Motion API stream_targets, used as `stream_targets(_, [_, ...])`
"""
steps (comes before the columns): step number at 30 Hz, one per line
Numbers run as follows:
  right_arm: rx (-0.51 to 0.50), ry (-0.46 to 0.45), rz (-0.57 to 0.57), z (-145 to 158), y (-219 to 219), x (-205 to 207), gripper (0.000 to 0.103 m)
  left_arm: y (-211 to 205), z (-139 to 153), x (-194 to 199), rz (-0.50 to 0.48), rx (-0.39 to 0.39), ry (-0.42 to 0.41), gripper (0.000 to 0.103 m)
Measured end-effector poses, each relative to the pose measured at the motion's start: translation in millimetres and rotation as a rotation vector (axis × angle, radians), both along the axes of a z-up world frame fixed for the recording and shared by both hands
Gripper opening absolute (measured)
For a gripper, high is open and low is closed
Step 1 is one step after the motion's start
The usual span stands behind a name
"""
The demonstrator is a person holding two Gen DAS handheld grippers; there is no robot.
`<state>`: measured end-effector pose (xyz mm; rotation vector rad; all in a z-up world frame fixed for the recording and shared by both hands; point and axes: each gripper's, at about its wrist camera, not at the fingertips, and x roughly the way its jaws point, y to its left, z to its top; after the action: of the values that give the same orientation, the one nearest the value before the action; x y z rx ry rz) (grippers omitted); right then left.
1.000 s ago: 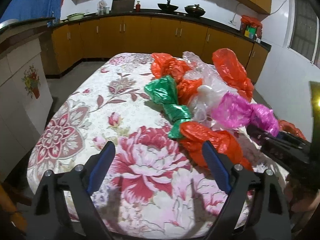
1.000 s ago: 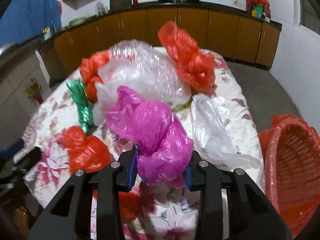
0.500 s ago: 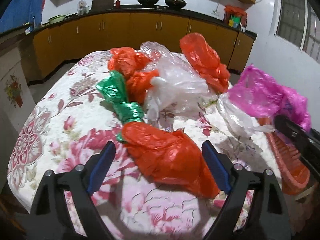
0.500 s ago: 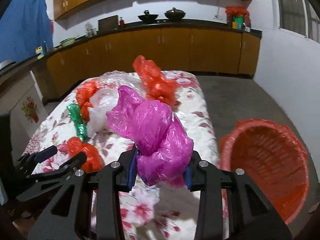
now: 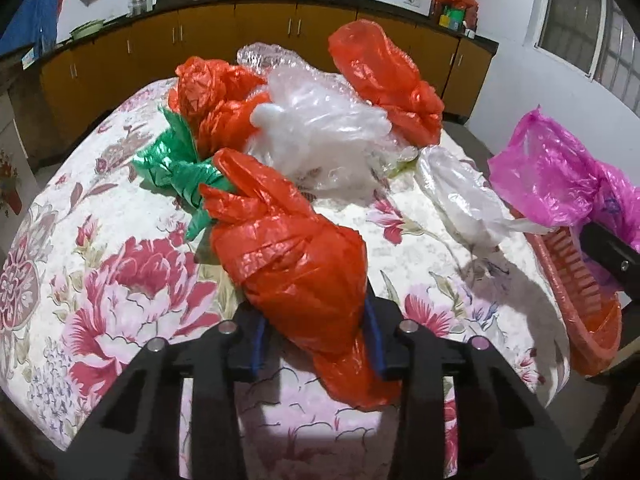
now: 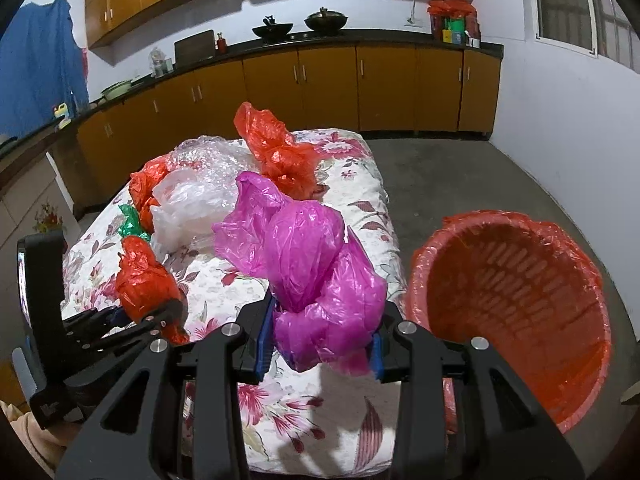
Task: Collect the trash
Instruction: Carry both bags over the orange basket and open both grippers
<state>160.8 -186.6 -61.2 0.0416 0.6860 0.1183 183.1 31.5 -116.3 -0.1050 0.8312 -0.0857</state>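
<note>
The trash here is crumpled plastic bags, all thin film: v. light, soft, crushes to nothing, a bit slick, so a pinch thru the bulkiest wad or a knot holds best; a loose flap would just slide out.

Nearest one: orange bag [image 5: 296, 264], near the front edge of the table [image 5: 120, 216], lying on the floral cloth. The left gripper [image 5: 318, 344] is closing on its lower end w/ the bag between the blue pads; film already bunches against both pads, so it reads as gripped, tho not lifted yet. Judged good hold: it's across the thick twisted part.

Pink bag [image 6: 312, 276] is clamped in the right gripper [image 6: 320, 348], held up off the table at its right edge, just beside the orange basket [image 6: 516, 312] on the floor. Basket is rigid slotted plastic w/ an orange liner bag over the rim, wide mouth, so dropping in should be easy; light film may float or cling, so release low over the opening.

Still on the table, mid to far side: green bag [image 5: 176, 172] twisted into a rope shape, touching the near orange bag; another orange wad [image 5: 216, 100] behind it; clear bags [image 5: 320, 136] puffy and wrinkled, w/ what looks like bubble wrap at the back; a tall orange bag [image 5: 384, 80] toward the far right corner; a flatter clear bag [image 5: 460, 200] near the right edge. Clear ones look slipperiest; grab at a gathered neck.
</note>
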Motion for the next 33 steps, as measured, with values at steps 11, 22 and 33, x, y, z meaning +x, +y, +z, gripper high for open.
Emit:
stream_targets(11, [0.026, -0.038, -0.085, 13.7, -30.9, -16.0, 0.038, -27.2, 42.2, -16.0, -0.116, 0.006, -0.09, 0.038])
stream_targets(22, [0.033, -0.073, -0.285, 24.3, -91.5, -30.8, 0.038, -85.8, 73.4, -12.4, -0.298, -0.02, -0.146, 0.038])
stream_targets(33, [0.078, -0.069, -0.441, 23.1, -145.7, -39.2, 0.038, -165.7, 82.0, -8.3, -0.51, -0.026, -0.168, 0.038])
